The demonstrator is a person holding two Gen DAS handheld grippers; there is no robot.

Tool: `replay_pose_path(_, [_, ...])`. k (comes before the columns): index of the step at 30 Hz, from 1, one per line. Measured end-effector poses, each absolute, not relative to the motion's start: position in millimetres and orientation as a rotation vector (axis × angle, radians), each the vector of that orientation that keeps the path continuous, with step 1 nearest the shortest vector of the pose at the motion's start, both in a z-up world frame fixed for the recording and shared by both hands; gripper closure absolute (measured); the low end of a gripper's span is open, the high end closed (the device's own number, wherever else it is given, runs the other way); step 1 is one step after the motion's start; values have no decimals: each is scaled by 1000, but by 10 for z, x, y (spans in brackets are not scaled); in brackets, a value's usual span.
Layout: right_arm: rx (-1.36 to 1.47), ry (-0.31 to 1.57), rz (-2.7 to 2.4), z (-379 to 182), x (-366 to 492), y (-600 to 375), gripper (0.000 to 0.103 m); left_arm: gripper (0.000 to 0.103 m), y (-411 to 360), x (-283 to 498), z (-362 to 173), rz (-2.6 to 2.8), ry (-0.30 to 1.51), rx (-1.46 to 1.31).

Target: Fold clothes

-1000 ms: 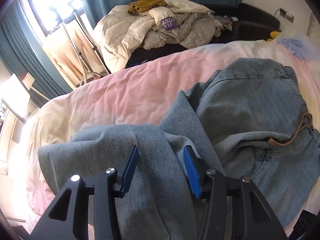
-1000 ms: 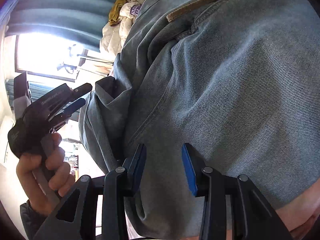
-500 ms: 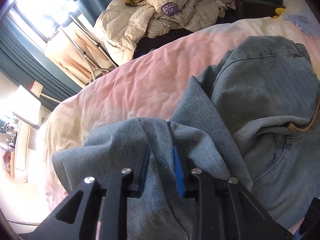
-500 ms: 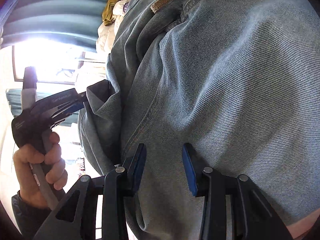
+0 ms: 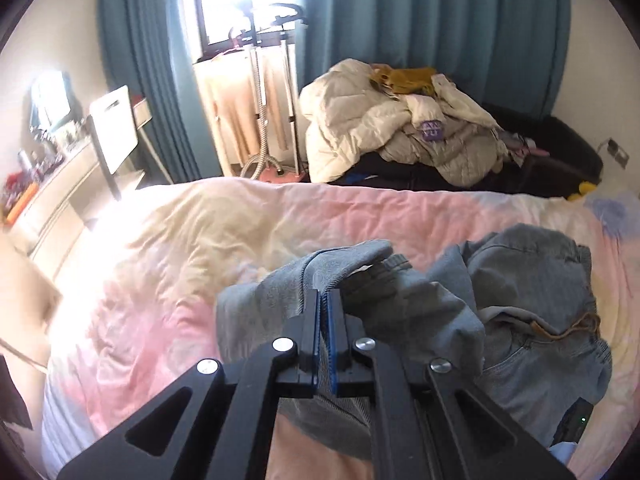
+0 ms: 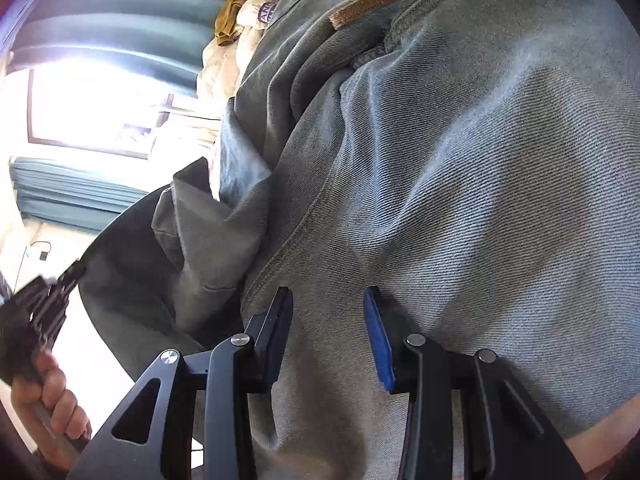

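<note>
Left wrist view: the left gripper (image 5: 324, 312) has its jaws pinched tight on a fold of the grey-blue jeans (image 5: 532, 312), lifting the leg off the pink bed (image 5: 168, 264). Over on the right wrist view, the right gripper (image 6: 328, 332) hangs with jaws wide apart, right against the denim, gripping nothing.

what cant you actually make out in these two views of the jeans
- Left wrist view: the denim pinched in the left hand-held gripper is hidden between its shut pads; the jeans run under the gripper frame and off the lower edge.
- Right wrist view: the jeans fill the frame, hiding the bed; whether the open right hand-held gripper touches the cloth is unclear.
- Dresser items: too small and overexposed.
</note>
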State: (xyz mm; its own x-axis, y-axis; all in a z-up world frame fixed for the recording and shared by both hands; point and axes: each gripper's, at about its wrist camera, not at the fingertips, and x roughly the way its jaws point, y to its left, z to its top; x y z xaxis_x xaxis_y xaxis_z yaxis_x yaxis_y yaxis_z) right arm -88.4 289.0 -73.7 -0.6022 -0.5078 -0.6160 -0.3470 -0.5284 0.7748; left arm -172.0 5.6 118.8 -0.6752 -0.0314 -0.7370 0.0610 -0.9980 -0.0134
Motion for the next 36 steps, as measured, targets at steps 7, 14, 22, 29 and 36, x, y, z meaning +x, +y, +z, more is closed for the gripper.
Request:
replay_pose_path(7, [1364,-1390,-2307,-610,-834,2704,66,101,-1016,-901,937,-2693,319,1272])
replay_pose_path(14, [1397,-1322,-2309,-652,-736,2780,66,101,-1388,-448,326,-2591,336,1432])
replay_pose_path(22, [1440,-1283,-2313,-724,-663,2779,66,100,-1623,-149,106,-2539,415,1582])
replay_pose_path(29, [1453,-1284,-2289,-788,-742,2765,66,83,-1479,82,481,-2708,162,1346])
replay_pose_path(36, [1458,-1307,-2253,-838,-677,2809,66,62,-814,-131,223,-2822,-276,1500])
